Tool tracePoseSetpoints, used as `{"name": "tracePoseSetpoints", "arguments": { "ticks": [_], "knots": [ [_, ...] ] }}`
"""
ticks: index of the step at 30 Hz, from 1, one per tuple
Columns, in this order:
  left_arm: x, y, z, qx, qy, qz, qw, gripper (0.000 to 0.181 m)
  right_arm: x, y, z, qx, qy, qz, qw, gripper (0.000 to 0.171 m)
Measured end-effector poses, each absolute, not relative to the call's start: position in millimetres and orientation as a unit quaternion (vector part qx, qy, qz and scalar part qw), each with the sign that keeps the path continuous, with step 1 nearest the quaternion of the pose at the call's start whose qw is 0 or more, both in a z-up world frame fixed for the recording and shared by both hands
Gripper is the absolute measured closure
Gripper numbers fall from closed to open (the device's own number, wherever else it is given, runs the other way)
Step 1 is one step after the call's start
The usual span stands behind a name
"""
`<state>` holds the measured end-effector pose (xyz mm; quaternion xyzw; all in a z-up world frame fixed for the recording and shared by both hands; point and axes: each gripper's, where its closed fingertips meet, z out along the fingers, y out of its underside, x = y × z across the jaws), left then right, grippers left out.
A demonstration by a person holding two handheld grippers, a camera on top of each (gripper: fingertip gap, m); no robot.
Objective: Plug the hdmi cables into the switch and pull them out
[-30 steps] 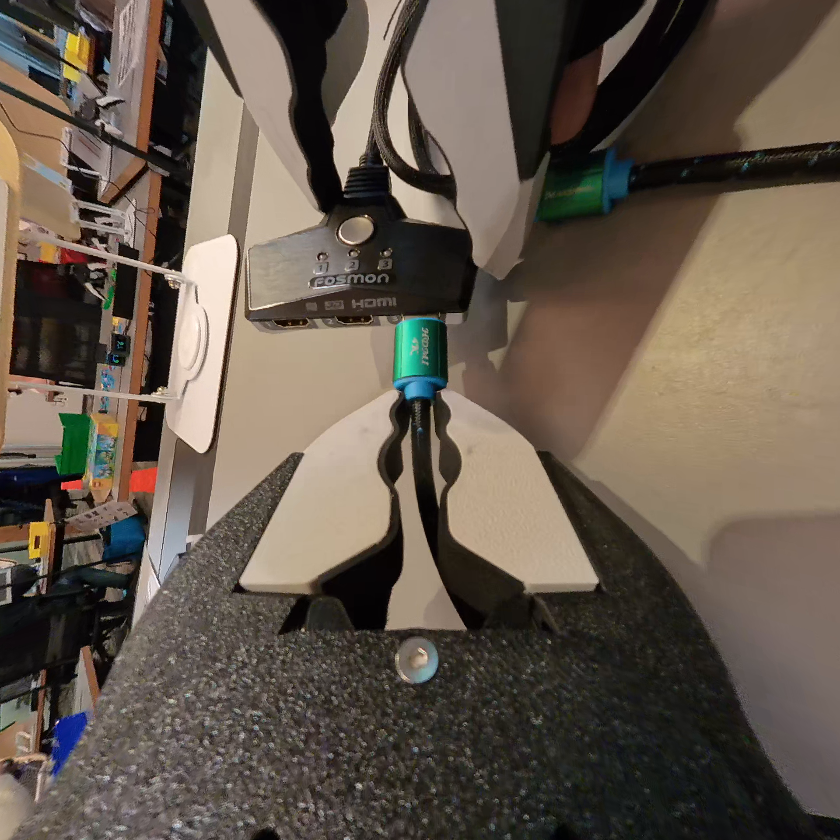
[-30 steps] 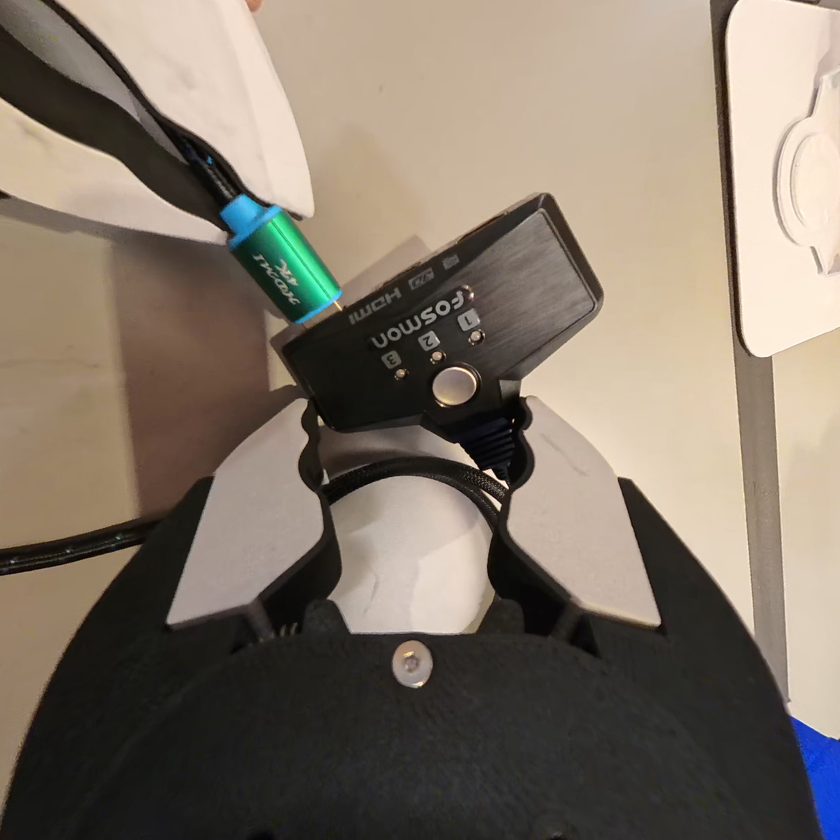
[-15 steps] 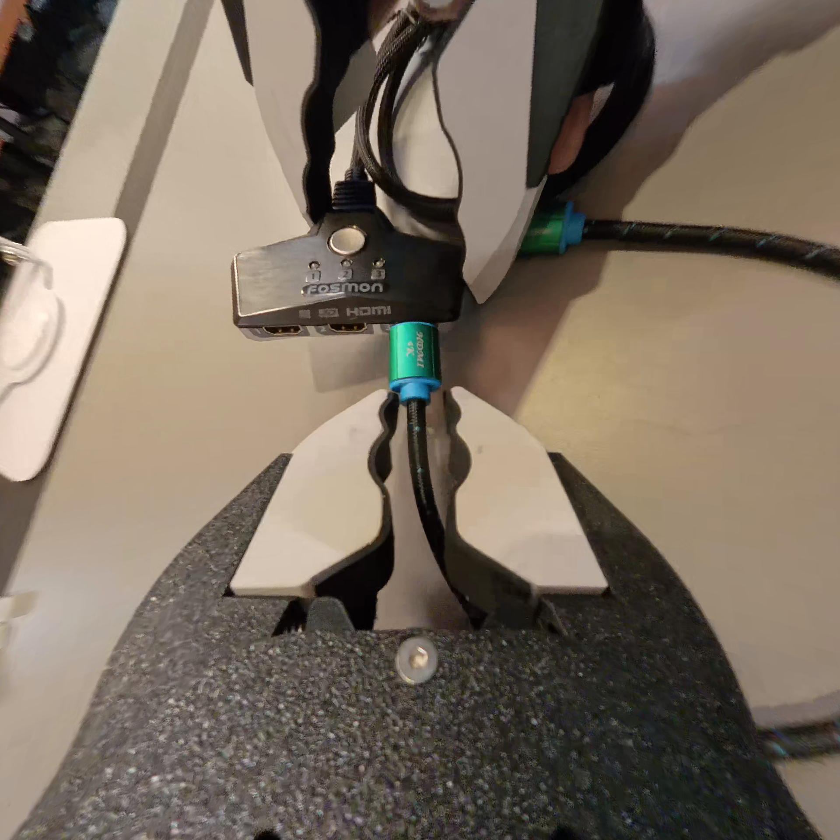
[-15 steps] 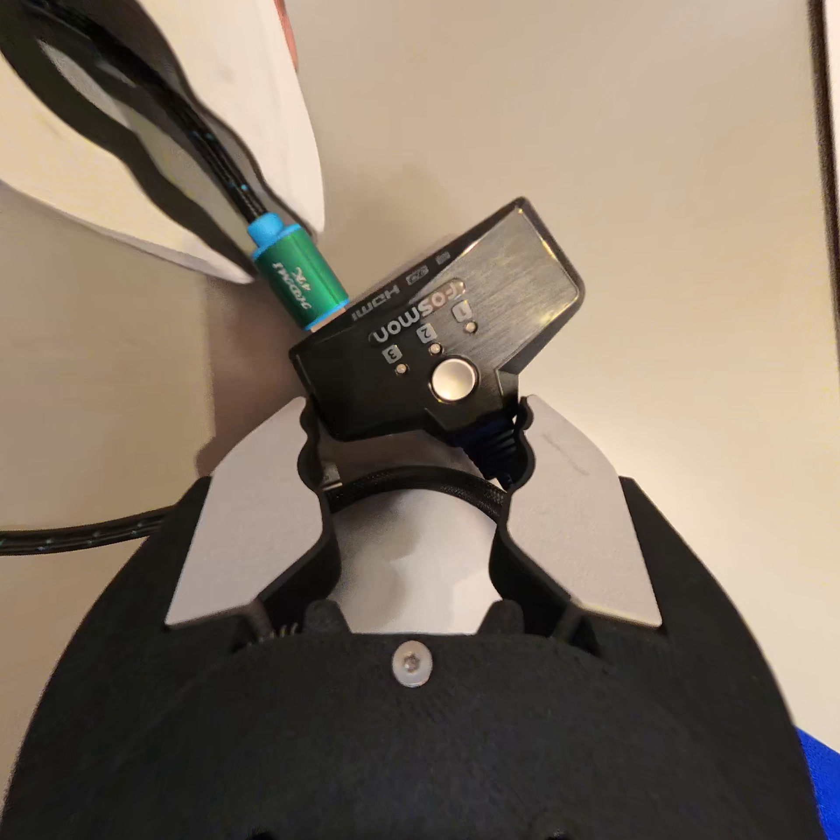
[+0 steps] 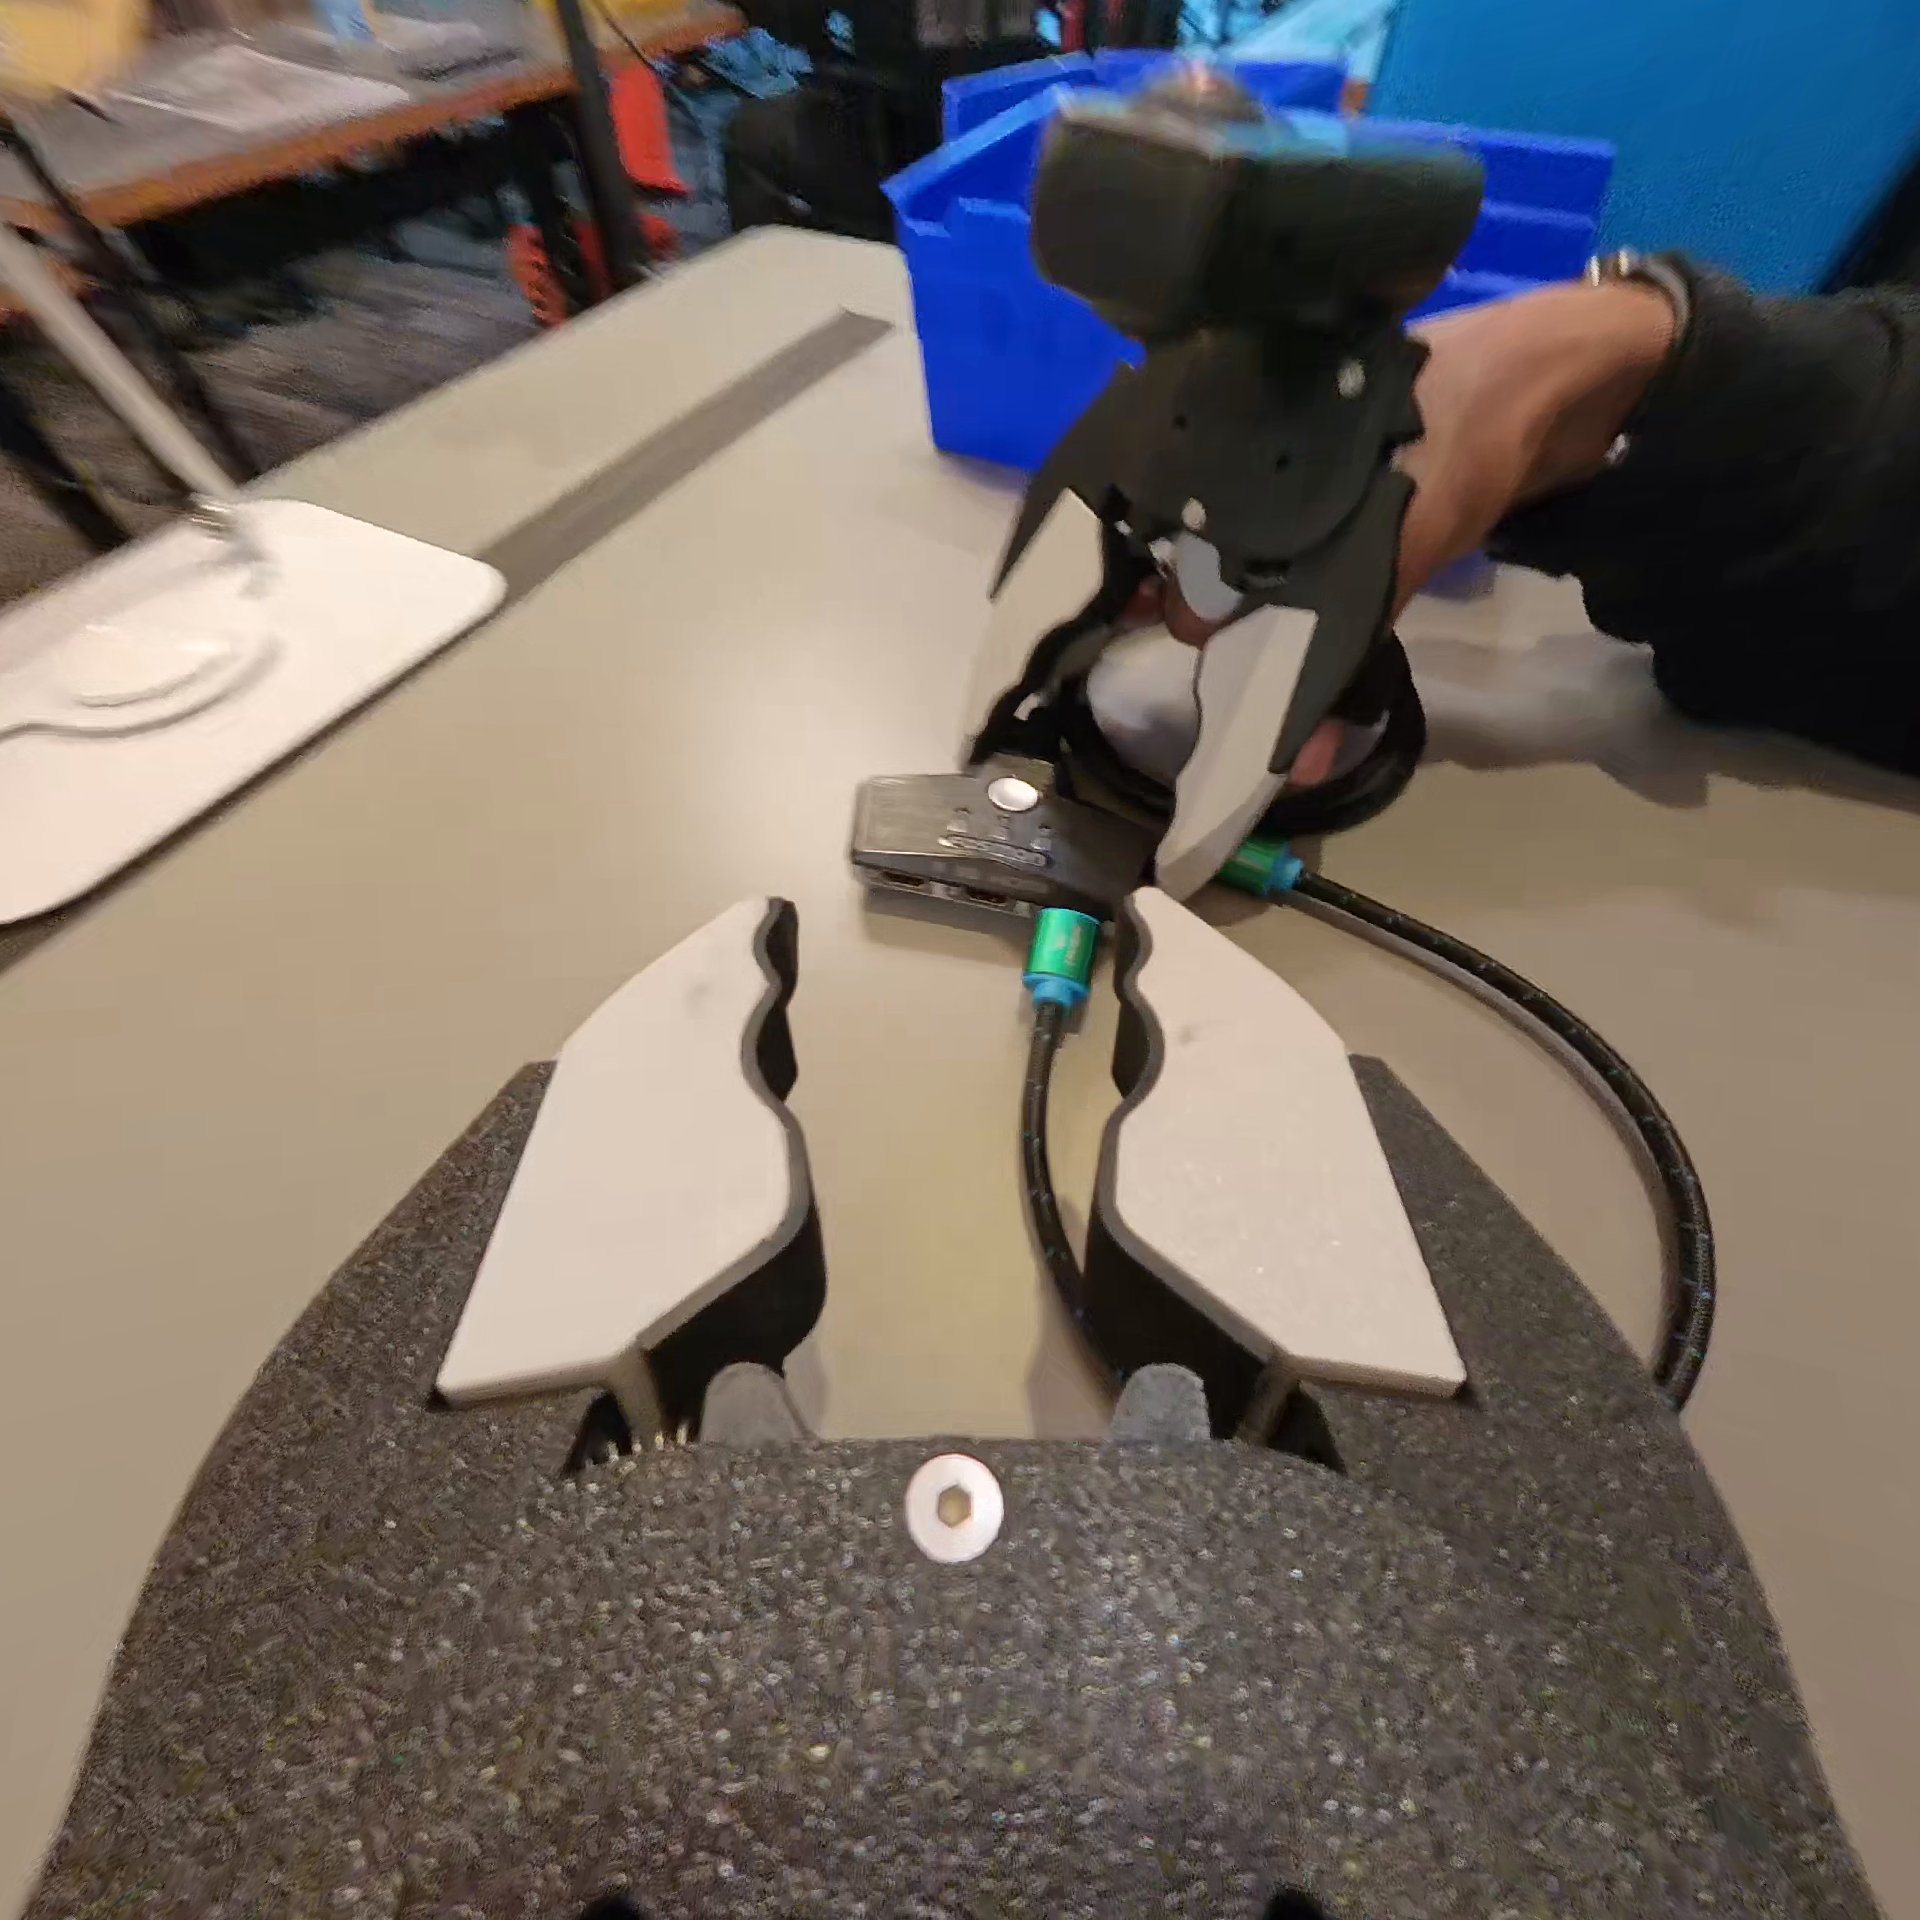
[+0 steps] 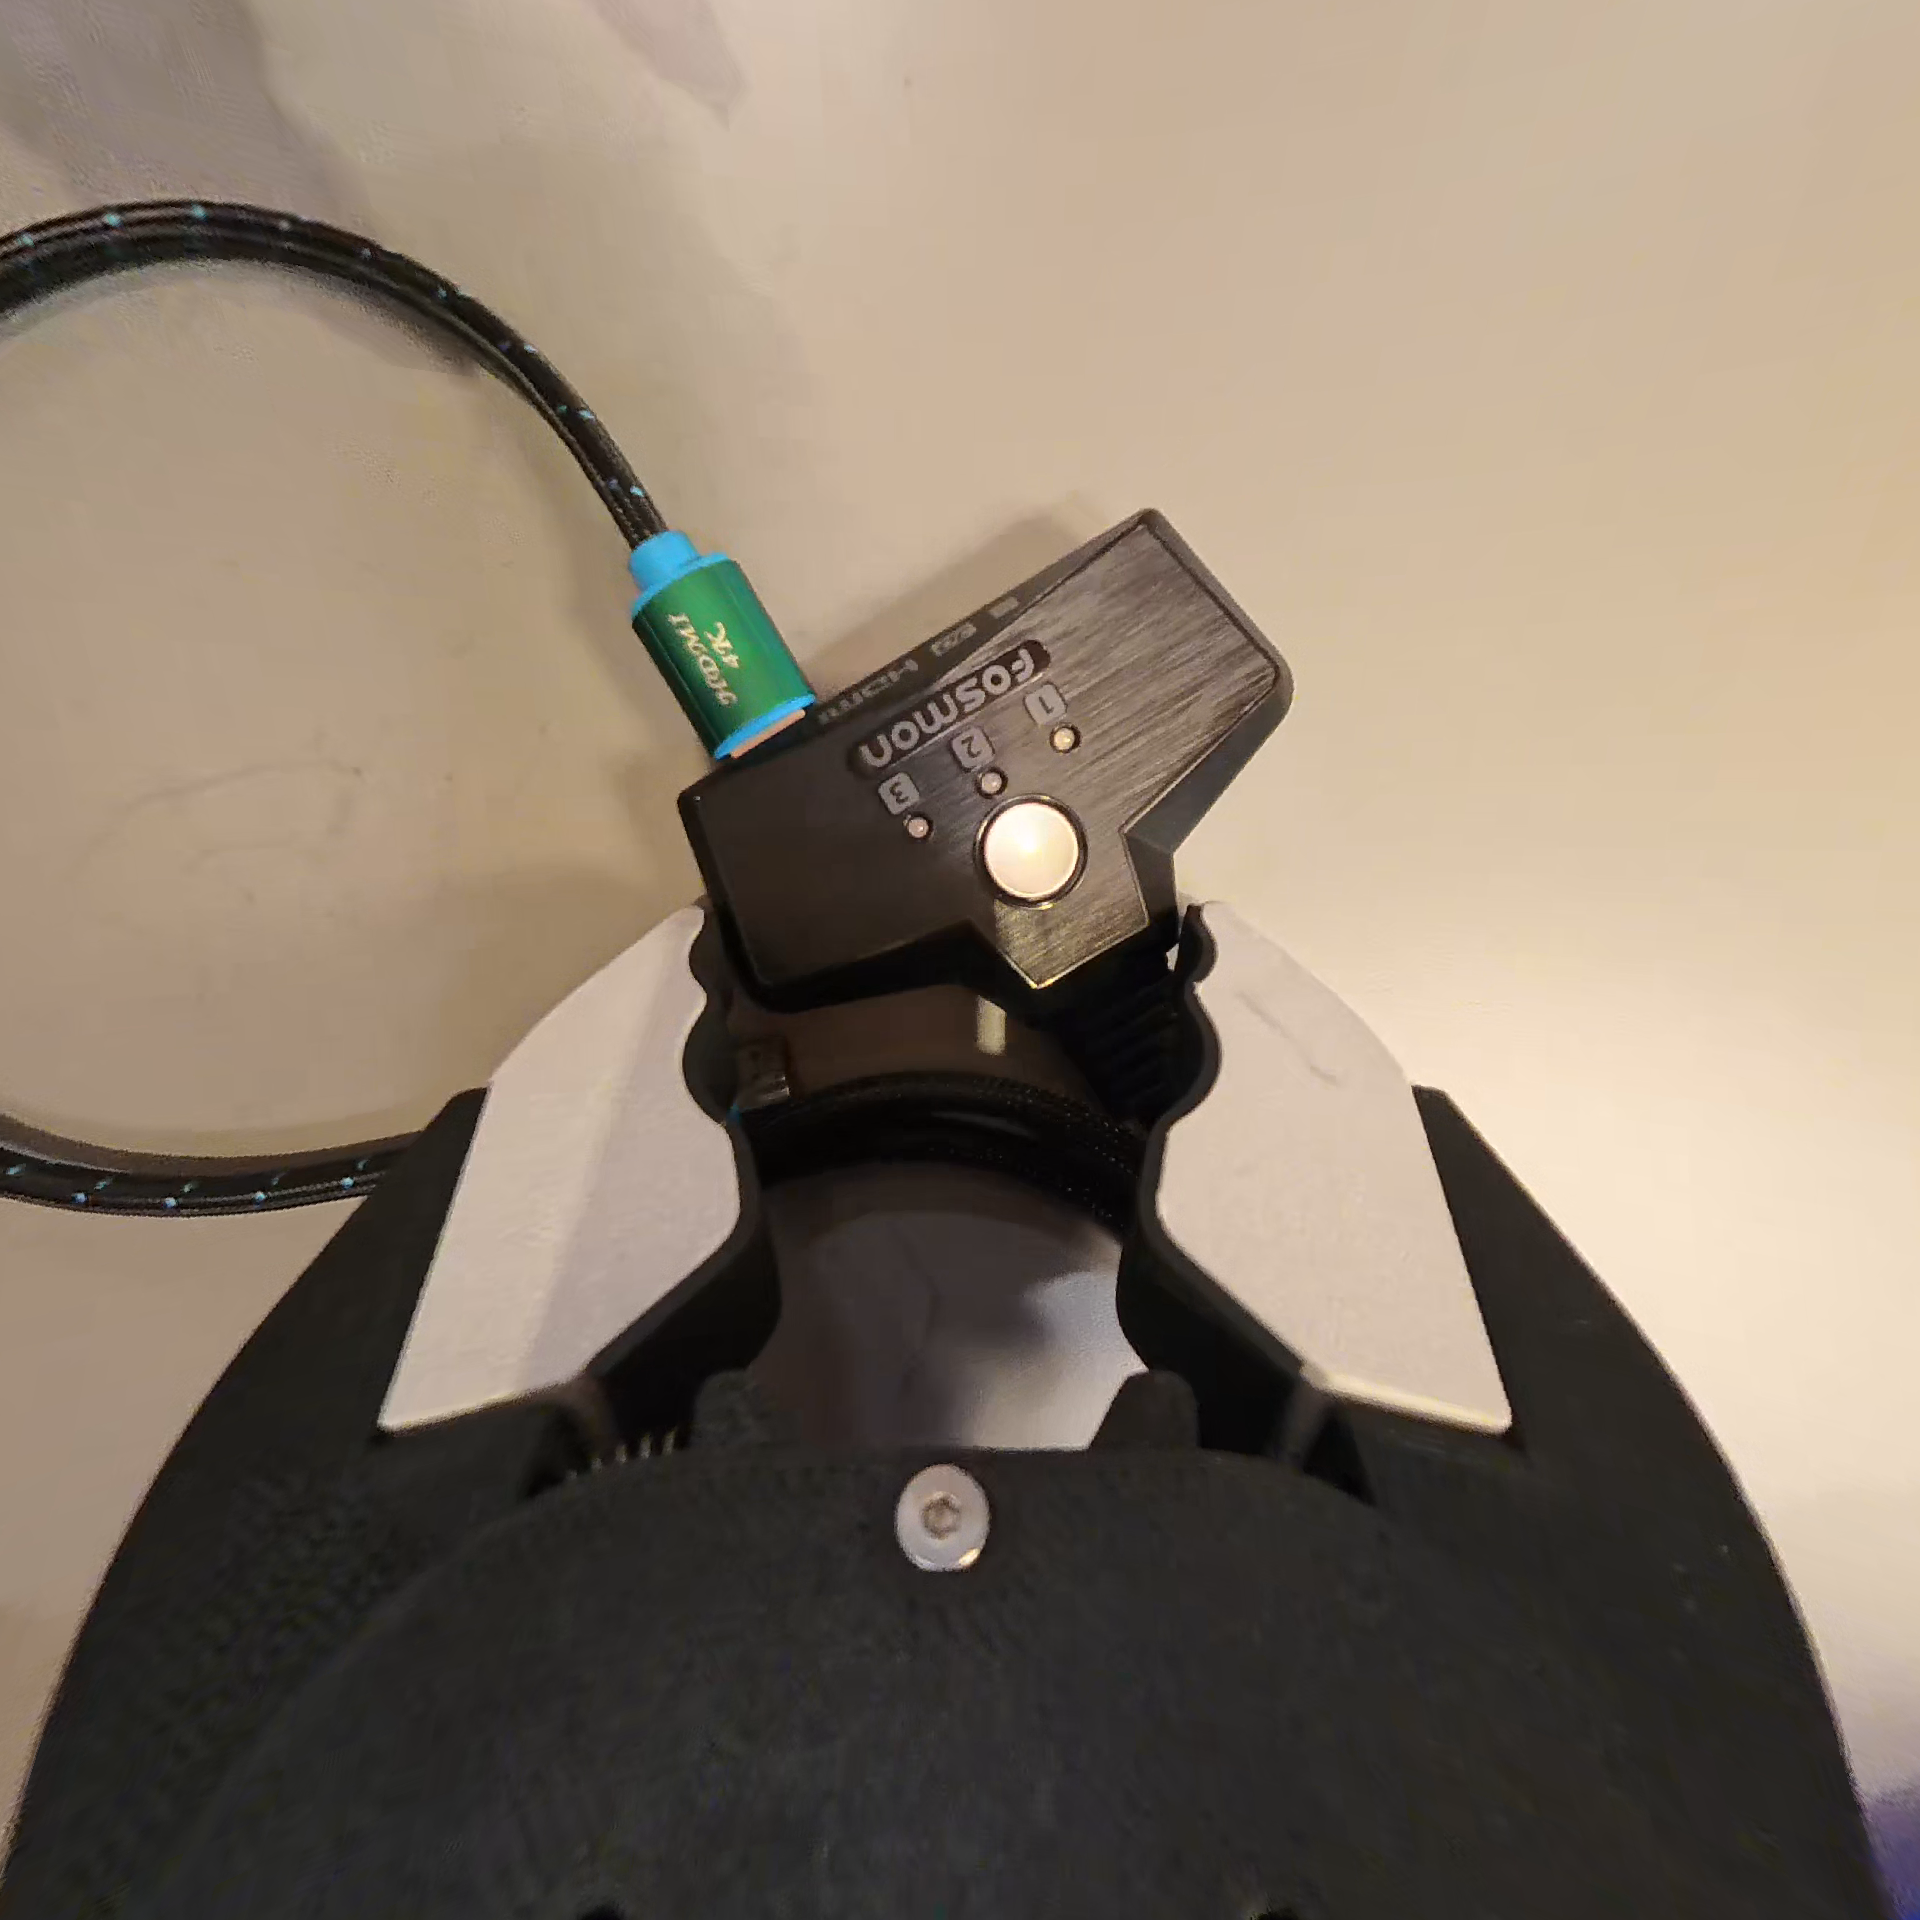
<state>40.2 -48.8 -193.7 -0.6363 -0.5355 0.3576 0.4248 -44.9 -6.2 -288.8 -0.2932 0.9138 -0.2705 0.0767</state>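
We see warm, dim light on the table; glare on the switch button; blurred background clutter and wide-angle bending at left-wrist edges.

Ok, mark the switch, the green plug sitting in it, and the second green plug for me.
switch [image 6: 1039, 758]: right wrist view, on its brushed black top face.
plugged-in green plug [image 6: 717, 660]: right wrist view, on its green metal shell.
second green plug [image 5: 1255, 868]: left wrist view, on its green shell, behind the right gripper's fingers.
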Motion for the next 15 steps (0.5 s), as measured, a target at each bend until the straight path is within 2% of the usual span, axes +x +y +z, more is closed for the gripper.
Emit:
{"name": "tracePoseSetpoints", "arguments": {
  "ticks": [5, 9, 12, 15],
  "knots": [
    [128.9, -98.9, -128.2, -0.528, -0.594, 0.461, 0.394, 0.130, -45.1, -6.4, -288.4, -0.291, 0.912, -0.279, 0.078, 0.089],
    [235.1, -168.8, -88.4, -0.413, -0.676, 0.523, 0.315, 0.140, -45.1, -6.4, -288.4, -0.293, 0.912, -0.278, 0.078, 0.089],
    [305.5, -229.0, -105.6, -0.350, -0.760, 0.500, 0.223, 0.141, -45.3, -6.4, -288.4, -0.294, 0.911, -0.277, 0.078, 0.089],
    [351.2, -272.3, -164.1, -0.335, -0.837, 0.410, 0.138, 0.138, -45.4, -6.5, -288.3, -0.294, 0.911, -0.278, 0.078, 0.089]
  ]
}}
